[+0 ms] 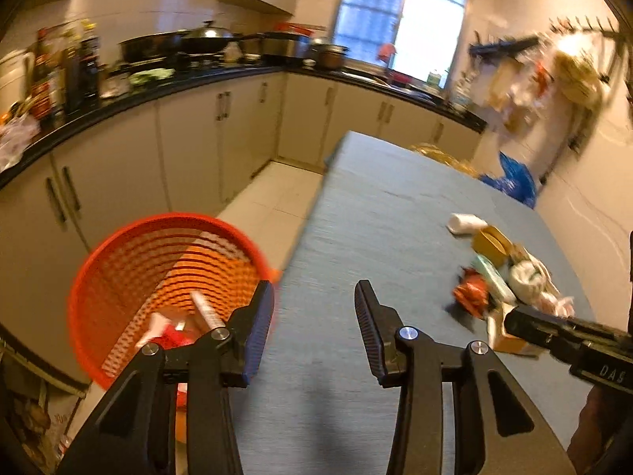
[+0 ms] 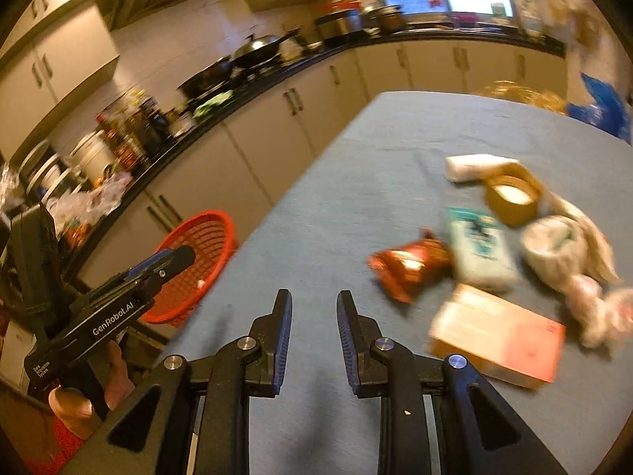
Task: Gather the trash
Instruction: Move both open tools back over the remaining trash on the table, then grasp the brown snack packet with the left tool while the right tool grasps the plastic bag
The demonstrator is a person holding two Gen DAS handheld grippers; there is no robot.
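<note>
The left hand-held gripper [image 1: 314, 308] tilts down over the edge of the blue cloth desk [image 1: 379, 206], its jaws apart with nothing between them. The right hand-held gripper [image 2: 314, 316] tilts down too, jaws a little apart and holding nothing. One round orange plastic basket [image 1: 158, 261] stands on the floor beside the desk. One heap of trash [image 2: 502, 245] lies on the desk: a shiny red wrapper [image 2: 411, 267], a flat orange box [image 2: 498, 336], a green-white packet [image 2: 480, 249]. Only the left view shows scraps inside the basket.

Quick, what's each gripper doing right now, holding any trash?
Left gripper: open, empty, beside the orange basket.
Right gripper: open, empty, above the table.
</note>
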